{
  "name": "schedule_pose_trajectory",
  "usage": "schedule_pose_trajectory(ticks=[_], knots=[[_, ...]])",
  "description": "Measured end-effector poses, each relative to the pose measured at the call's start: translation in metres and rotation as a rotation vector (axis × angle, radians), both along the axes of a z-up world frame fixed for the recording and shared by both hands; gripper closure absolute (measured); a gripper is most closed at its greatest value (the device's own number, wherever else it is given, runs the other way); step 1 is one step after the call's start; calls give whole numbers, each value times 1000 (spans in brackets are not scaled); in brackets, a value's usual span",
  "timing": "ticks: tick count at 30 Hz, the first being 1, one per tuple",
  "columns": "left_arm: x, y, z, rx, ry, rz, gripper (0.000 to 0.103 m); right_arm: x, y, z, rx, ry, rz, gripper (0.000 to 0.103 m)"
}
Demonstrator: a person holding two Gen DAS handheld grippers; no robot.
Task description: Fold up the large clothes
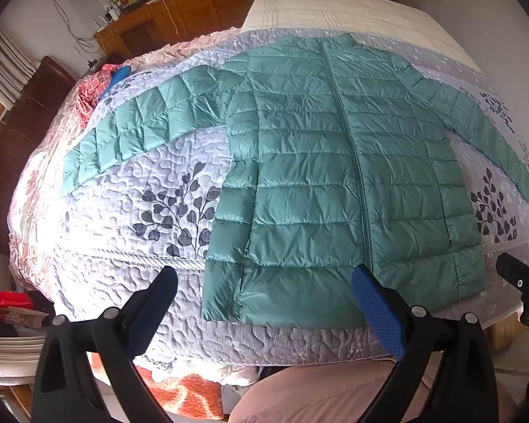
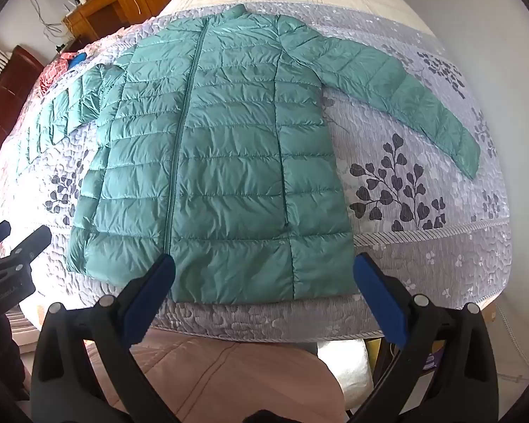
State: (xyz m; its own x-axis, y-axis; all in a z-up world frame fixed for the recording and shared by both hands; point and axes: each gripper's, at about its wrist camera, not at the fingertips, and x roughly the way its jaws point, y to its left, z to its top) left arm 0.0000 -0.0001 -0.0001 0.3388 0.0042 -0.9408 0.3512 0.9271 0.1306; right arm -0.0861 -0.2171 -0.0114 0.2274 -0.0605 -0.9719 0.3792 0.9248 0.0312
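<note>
The clutter on the wooden desk (image 1: 130, 7) at upper left is too small to be identified. The right gripper (image 1: 527, 282) is cut off at the right edge.

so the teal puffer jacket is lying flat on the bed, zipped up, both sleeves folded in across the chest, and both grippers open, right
Not quite: the sleeves are not folded in. Both wrist views show the teal puffer jacket flat on the bed, zipped, sleeves spread outward. Left gripper and right gripper are open.

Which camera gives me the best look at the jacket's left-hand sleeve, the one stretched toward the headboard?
The left wrist view: that sleeve lies full length from shoulder to cuff, flat on the quilt. In the right wrist view the same sleeve is squeezed against the image's left edge, foreshortened, its cuff washed out by glare.
</note>
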Motion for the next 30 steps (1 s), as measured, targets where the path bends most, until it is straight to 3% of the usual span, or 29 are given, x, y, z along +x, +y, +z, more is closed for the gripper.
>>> schedule_pose_trajectory(ticks=[30], knots=[[3,-2,1,-3,0,-4,5,3,0,-1,3,1,0,3]])
